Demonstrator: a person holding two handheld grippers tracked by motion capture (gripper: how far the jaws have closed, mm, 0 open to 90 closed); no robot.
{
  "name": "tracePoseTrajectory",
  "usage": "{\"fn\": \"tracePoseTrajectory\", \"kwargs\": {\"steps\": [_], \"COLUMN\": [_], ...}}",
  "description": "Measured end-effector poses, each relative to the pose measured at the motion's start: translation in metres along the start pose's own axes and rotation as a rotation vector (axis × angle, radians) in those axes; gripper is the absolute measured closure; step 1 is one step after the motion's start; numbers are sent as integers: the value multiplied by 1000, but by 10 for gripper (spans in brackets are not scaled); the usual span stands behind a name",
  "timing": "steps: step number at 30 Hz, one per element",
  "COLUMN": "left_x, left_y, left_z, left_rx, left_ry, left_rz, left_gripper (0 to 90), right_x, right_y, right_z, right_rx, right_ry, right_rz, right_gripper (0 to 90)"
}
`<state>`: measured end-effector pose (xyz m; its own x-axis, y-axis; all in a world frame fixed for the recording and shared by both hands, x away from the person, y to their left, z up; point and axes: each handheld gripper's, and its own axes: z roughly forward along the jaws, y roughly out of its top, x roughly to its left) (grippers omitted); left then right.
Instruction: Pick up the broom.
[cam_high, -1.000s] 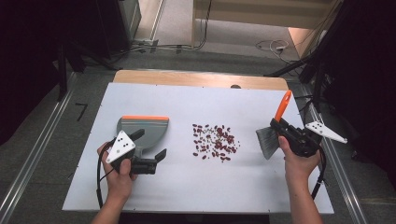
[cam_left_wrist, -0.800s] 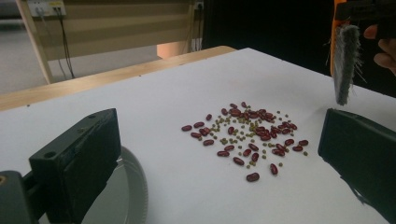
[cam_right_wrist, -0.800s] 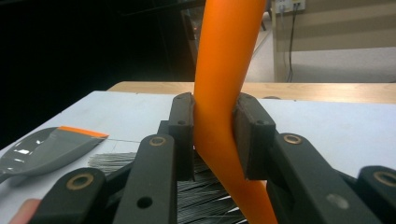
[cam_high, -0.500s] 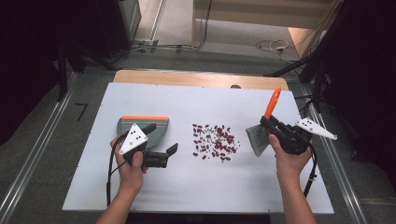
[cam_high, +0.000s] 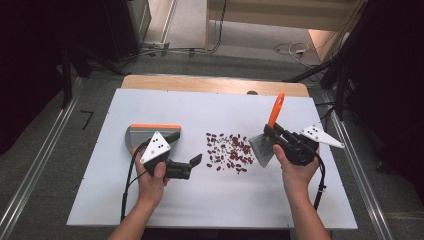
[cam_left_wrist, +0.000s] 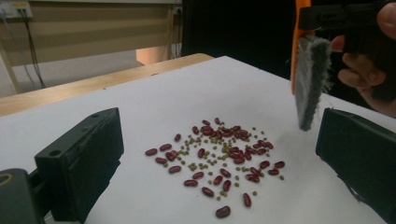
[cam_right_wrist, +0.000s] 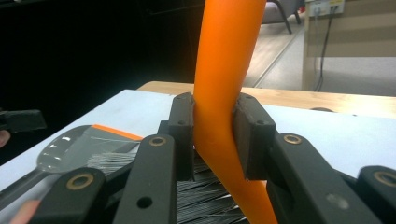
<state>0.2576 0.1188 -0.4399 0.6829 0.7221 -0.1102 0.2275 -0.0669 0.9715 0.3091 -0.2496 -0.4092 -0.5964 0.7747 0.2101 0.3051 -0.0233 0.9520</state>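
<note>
A scatter of red beans and small green peas lies mid-table on the white board. My right gripper is shut on the orange handle of a brush; its grey bristles hang at the pile's right edge. In the right gripper view the jaws clamp the brush handle. My left gripper is open and holds nothing, just left of the pile and pointing at it. The left gripper view shows the beans between its spread jaws, with the bristles beyond. A grey dustpan with an orange edge lies behind the left hand.
The board's wooden far edge borders a floor with cables. Metal rails run along both sides of the table. The dustpan lies low at the left of the right gripper view.
My left gripper has moved right, away from the dustpan and up to the beans. My right gripper has carried the brush left to the pile's edge.
</note>
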Motion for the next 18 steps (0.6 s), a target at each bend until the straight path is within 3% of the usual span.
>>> {"fn": "tracePoseTrajectory", "kwargs": {"steps": [9,14,18], "left_x": [-15,-24,-32], "left_y": [1,0,1], "left_z": [10,19,26], "left_rx": [6,23,35], "left_ry": [-71,-120,-129], "left_rz": [-2,-33,-46], "left_gripper": [12,13,20], "right_x": [28,40,50], "right_y": [-3,-4,-4], "right_z": [14,20,22], "right_rx": [13,12,8], "right_ry": [40,58,67], "right_rz": [-34,-47,-53], "right_gripper": [692,692,692]}}
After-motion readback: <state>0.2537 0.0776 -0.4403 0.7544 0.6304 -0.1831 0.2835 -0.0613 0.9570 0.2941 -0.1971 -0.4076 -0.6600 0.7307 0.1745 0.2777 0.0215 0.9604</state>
